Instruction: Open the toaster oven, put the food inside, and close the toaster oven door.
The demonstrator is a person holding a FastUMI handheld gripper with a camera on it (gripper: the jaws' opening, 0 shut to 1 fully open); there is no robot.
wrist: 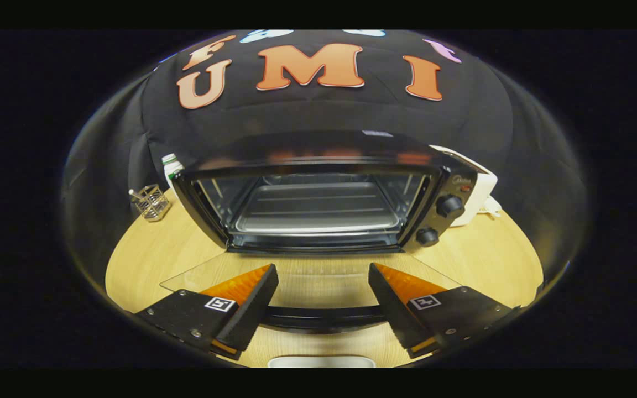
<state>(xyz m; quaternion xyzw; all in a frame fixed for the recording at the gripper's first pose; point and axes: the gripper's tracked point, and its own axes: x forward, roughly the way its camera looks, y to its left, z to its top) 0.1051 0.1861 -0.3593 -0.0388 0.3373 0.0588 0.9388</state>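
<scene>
Toaster oven [318, 204] stands open at my twelve o'clock, glass door [318, 279] flat for loading; my gripper [323, 301] fingers spread wide, empty, above its handle [324, 318].

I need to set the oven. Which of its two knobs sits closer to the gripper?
The lower knob, near the oven's bottom corner beside the dropped glass door; the upper knob sits higher and farther back. The gripper is open.

black toaster oven [318, 193], pale wood table [152, 254], white appliance [481, 190]

Gripper [323, 282] with wedge-shaped ridged jaws, square tag markers, small screws on mounts.
</scene>
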